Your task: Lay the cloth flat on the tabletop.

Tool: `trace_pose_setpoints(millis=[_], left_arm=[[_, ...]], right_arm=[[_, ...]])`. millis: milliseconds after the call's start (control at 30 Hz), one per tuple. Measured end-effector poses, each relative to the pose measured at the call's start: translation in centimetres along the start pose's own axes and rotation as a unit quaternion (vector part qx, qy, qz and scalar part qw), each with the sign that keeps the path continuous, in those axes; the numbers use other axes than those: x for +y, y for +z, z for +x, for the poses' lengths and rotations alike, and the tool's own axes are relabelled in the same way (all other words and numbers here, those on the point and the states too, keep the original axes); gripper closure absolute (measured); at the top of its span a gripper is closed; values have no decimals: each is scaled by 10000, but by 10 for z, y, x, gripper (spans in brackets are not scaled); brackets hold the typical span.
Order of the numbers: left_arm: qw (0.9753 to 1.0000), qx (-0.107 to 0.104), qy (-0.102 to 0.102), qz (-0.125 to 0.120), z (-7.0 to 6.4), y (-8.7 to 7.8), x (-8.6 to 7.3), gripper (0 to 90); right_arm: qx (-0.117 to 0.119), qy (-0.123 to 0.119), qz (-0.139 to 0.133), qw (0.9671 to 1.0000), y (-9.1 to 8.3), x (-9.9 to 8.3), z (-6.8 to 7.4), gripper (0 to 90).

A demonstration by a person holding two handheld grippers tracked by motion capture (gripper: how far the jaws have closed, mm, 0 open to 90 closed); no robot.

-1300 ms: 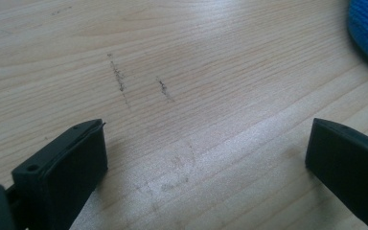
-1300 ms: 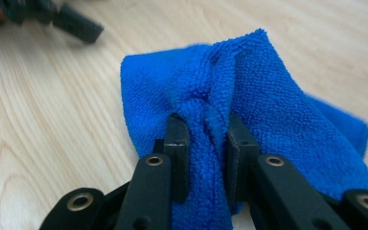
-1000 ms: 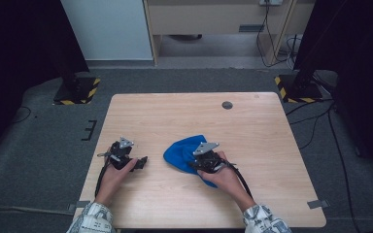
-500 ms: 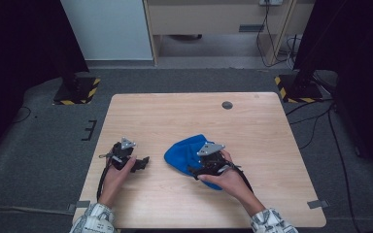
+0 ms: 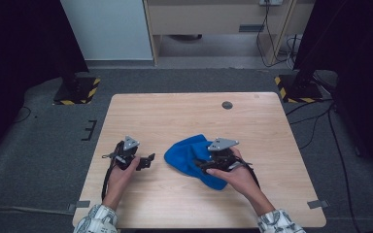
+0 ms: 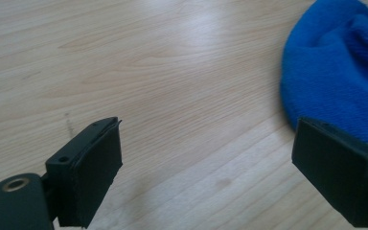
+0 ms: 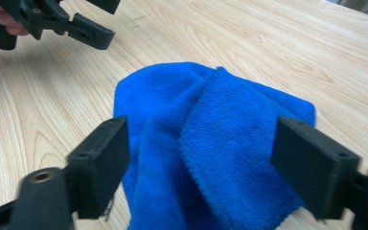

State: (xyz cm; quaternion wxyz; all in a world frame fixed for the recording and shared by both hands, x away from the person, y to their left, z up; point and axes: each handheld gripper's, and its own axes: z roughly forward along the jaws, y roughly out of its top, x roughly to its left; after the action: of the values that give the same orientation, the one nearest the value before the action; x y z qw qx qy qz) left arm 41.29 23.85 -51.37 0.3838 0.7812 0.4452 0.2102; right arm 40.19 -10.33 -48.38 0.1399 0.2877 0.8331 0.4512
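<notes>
A crumpled blue cloth (image 5: 183, 154) lies on the wooden table (image 5: 175, 116), a little right of centre. My right gripper (image 5: 201, 165) hovers over its right part, pointing left. In the right gripper view its jaws stand wide open (image 7: 201, 143) on either side of the folded cloth (image 7: 220, 139), with nothing clamped. My left gripper (image 5: 148, 160) is held just above the table to the left of the cloth, pointing at it. It is open (image 6: 211, 143), with bare wood between its pads and the cloth's edge (image 6: 335, 72) just ahead on the right. The left gripper (image 7: 72, 24) also appears across the cloth.
A small dark round spot (image 5: 227, 105) marks the far side of the table. Black stands with yellow-and-black striped bases (image 5: 77, 92) (image 5: 296, 87) flank the table's far corners on the grey floor. Bare wood surrounds the cloth.
My right hand has shifted slightly over the cloth, still open. The left gripper has stayed almost where it was.
</notes>
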Motion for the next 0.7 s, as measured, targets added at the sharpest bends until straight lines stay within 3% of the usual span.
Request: trace_pose_setpoints(millis=[200,500,600,700], left_arm=[[9999,-93,64,-37,-12,1,8,107],[9995,-202,63,-221,-26,3,21,108],[9993,-264,96,-234,-31,8,25,108],[9994,-265,195,-100,-35,18,27,118]], right_arm=[[9,86,-14,10000,-14,-3,-8,290],[-128,158,-129,9997,-19,1,-10,88],[-194,162,-53,9997,-14,2,-11,73],[-293,112,147,9994,-8,-3,-13,102]])
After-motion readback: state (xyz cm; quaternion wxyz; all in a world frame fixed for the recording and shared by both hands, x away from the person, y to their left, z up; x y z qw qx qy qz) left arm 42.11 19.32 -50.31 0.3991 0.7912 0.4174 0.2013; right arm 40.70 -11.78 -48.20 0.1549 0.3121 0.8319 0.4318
